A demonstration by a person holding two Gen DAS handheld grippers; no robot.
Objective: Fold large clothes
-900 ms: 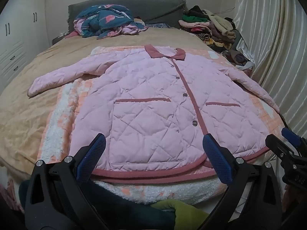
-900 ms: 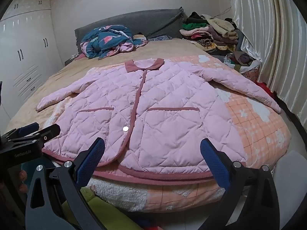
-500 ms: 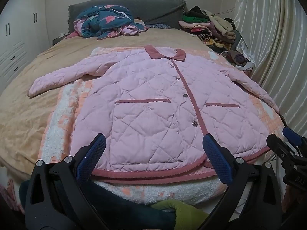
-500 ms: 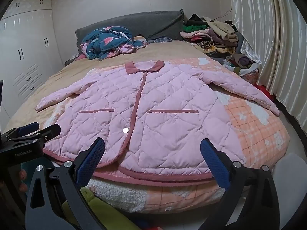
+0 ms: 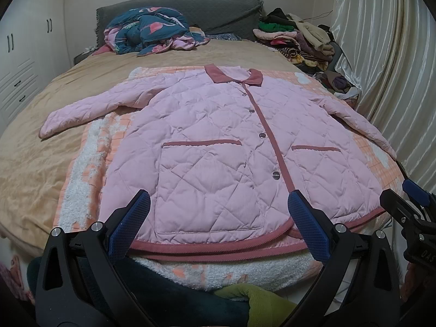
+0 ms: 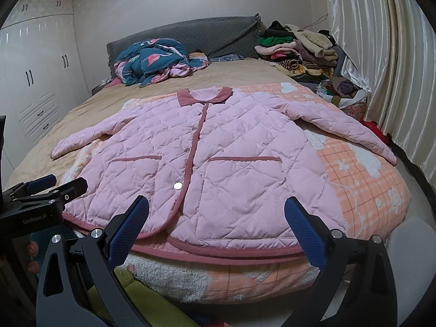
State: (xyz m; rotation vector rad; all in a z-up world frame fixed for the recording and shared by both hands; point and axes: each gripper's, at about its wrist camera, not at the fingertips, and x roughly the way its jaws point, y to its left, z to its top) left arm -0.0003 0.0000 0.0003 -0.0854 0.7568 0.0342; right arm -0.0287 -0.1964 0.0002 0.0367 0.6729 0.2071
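Observation:
A pink quilted jacket [image 5: 218, 147] with dark pink trim lies flat, front up and buttoned, on an orange checked blanket [image 5: 90, 169] on the bed. Both sleeves are spread out to the sides. It also shows in the right wrist view [image 6: 226, 163]. My left gripper [image 5: 218, 223] is open and empty, just short of the jacket's hem near its left half. My right gripper [image 6: 218, 223] is open and empty, just short of the hem near its right half. Each gripper shows at the edge of the other's view.
A bundled blue and pink quilt [image 5: 152, 31] lies by the grey headboard [image 5: 218, 8]. A pile of clothes [image 5: 297, 38] sits at the bed's far right. Curtains [image 5: 387, 62] hang on the right, white wardrobes [image 6: 35, 81] on the left. Dark and green cloth [image 5: 253, 302] lies below the bed's near edge.
Both grippers have eased slightly closer to the hem and the view has tilted up a little. The jacket has not moved.

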